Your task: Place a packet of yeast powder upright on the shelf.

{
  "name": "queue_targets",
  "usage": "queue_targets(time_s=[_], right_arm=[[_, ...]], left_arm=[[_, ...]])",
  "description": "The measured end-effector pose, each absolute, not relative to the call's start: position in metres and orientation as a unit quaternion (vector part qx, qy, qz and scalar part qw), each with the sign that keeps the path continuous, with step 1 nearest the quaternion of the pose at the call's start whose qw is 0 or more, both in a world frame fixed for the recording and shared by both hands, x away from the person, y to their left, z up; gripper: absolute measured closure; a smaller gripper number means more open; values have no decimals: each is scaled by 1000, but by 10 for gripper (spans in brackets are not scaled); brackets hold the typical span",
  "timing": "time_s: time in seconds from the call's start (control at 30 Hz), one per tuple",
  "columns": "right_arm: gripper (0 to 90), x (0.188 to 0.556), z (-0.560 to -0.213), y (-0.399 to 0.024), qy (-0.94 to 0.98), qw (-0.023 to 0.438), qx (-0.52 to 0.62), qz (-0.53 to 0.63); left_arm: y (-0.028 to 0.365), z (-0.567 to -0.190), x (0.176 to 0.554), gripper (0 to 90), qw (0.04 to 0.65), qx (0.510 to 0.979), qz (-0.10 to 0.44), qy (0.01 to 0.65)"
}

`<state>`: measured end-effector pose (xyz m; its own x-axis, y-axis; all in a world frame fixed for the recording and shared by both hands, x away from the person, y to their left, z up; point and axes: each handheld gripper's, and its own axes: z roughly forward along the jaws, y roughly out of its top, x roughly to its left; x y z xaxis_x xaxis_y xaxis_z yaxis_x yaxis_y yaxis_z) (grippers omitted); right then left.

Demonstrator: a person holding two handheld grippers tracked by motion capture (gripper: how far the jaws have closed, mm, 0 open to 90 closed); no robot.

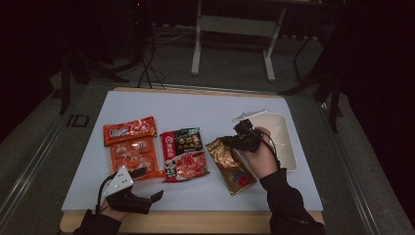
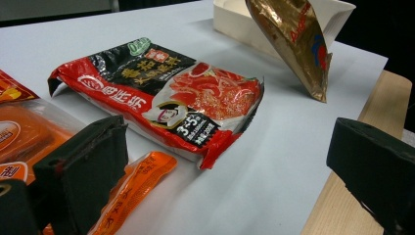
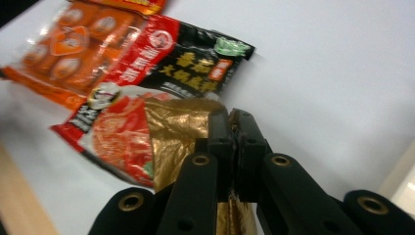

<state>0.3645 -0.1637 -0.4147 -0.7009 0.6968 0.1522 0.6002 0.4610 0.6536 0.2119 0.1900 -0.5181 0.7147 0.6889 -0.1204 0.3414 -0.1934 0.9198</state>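
Right gripper view: gold packet (image 3: 171,142) clamped in right tool (image 3: 234,128)

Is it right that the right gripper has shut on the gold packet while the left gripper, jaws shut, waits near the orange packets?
Not quite: the left gripper's jaws stand wide open, as the left gripper view shows. The right gripper is indeed shut on the gold packet, and the orange packets lie nearby.

Gold foil packet (image 1: 232,165): crinkled, top edge lifted, lower end on table.
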Motion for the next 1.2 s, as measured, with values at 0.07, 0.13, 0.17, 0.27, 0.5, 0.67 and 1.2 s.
queue_targets(time_s=[0.07,0.13,0.17,0.27,0.5,0.67,1.2], right_arm=[[887,362,-409,-163,852,72,374,360],[887,360,-405,-163,853,76,367,363],[888,359,-401,-164,850,77,364,373],[888,358,-396,-165,847,81,361,381],[889,358,-379,-169,840,84,354,402],[889,358,-365,-172,827,88,351,431],[888,370,-328,-184,801,113,353,470]], left_arm=[[190,-518,212,22,536,755,162,342],[190,-518,212,22,536,755,162,342],[190,-518,212,23,536,755,162,341],[190,-518,212,23,536,755,161,341],[190,-518,212,23,536,755,161,341],[190,-518,213,22,536,755,161,342],[190,-518,212,23,536,755,161,342]])
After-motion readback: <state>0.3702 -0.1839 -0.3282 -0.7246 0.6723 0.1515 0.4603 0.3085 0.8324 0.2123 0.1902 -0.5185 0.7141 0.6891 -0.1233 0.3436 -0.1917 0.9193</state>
